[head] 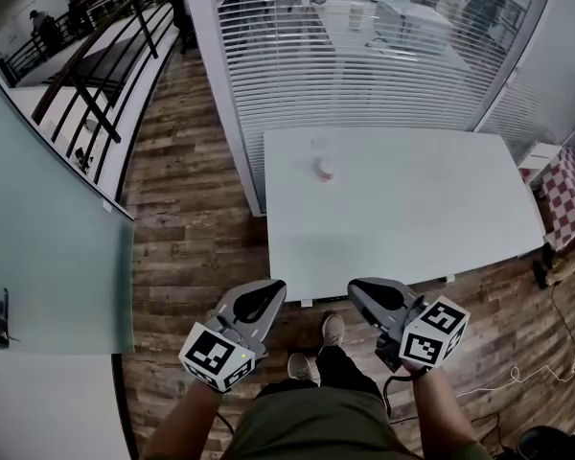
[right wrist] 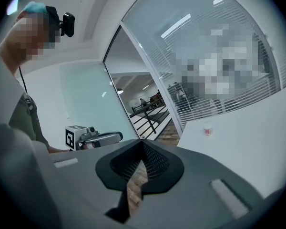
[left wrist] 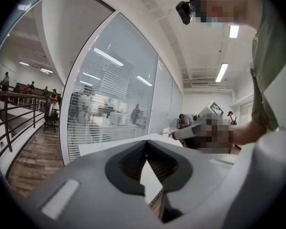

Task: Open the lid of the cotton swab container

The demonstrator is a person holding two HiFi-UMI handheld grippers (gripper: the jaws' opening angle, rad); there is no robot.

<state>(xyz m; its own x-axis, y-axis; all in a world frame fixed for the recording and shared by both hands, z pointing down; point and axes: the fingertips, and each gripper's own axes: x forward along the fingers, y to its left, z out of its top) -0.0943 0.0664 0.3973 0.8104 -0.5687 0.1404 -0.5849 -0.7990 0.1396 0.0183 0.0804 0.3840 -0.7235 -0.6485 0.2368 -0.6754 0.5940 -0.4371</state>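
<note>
The cotton swab container point(head: 324, 168) stands on the white worktop point(head: 441, 218), in its far left part, too small to tell how its lid sits. The left tongs point(head: 274, 288) and right tongs point(head: 356, 287) are both short of the worktop's near edge, above the wooden floor point(head: 187, 228), well apart from the container. Each pair is closed tight, gripping nothing.

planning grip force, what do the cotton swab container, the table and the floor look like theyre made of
Cotton swab container: probably clear plastic; pale see-through top, pinkish lower part, too small to be sure.
Table: smooth matte white top, likely laminate; no grain shows.
Floor: wood-look planks, brown grain and seams.
</note>
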